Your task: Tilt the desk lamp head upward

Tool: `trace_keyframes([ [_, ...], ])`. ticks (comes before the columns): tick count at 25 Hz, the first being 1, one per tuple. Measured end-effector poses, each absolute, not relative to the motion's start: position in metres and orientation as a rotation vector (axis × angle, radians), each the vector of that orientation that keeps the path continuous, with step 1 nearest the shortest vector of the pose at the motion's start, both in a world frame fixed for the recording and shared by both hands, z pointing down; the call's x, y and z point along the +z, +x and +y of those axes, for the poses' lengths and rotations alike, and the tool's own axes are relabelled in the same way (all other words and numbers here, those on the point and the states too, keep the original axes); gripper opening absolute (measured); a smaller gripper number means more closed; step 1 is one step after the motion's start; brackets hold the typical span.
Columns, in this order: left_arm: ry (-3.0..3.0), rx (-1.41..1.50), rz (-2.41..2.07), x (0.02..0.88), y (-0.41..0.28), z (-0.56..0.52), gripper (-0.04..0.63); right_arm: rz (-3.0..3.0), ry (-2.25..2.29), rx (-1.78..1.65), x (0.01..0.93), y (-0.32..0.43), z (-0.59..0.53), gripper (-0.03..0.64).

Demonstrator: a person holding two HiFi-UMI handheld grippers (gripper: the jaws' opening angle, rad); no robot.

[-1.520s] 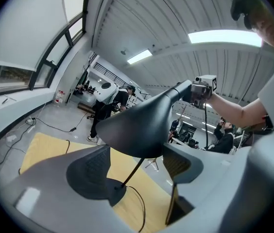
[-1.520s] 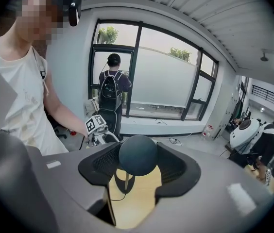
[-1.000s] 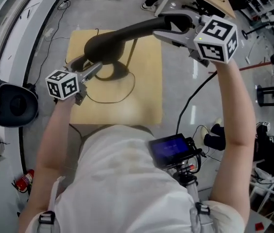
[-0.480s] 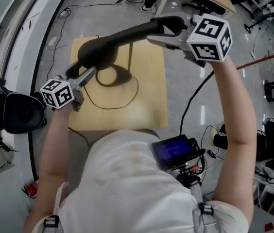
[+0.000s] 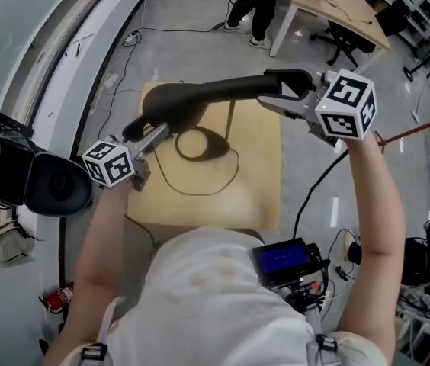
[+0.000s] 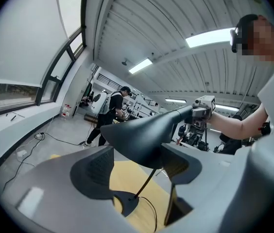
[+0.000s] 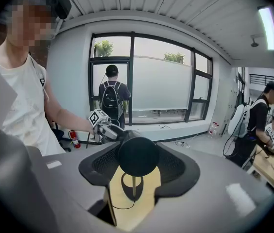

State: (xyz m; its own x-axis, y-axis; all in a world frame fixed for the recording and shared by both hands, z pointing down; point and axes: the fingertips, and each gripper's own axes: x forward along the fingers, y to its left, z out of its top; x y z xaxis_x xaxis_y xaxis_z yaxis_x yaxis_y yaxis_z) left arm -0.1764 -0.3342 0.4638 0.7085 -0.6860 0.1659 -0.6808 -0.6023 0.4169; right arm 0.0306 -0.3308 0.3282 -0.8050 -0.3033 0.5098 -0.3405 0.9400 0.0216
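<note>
Left claw [image 5: 152, 133] closing, one lamp head [image 5: 175, 104] between

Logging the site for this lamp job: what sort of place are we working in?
Probably an open-plan lab or workshop office: a bare grey floor with loose cables, light wooden desks with an office chair, tall windows along one wall, and people with backpacks standing around.
</note>
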Motion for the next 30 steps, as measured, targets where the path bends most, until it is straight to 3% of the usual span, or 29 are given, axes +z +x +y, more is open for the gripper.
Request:
trace_keyframes([
  [30, 2.520, 0.005, -1.160, 0.435, -0.189, -0.331, 0.293, -2.591, 0.472, 0.160, 0.342, 0.038, -0.324, 0.236],
])
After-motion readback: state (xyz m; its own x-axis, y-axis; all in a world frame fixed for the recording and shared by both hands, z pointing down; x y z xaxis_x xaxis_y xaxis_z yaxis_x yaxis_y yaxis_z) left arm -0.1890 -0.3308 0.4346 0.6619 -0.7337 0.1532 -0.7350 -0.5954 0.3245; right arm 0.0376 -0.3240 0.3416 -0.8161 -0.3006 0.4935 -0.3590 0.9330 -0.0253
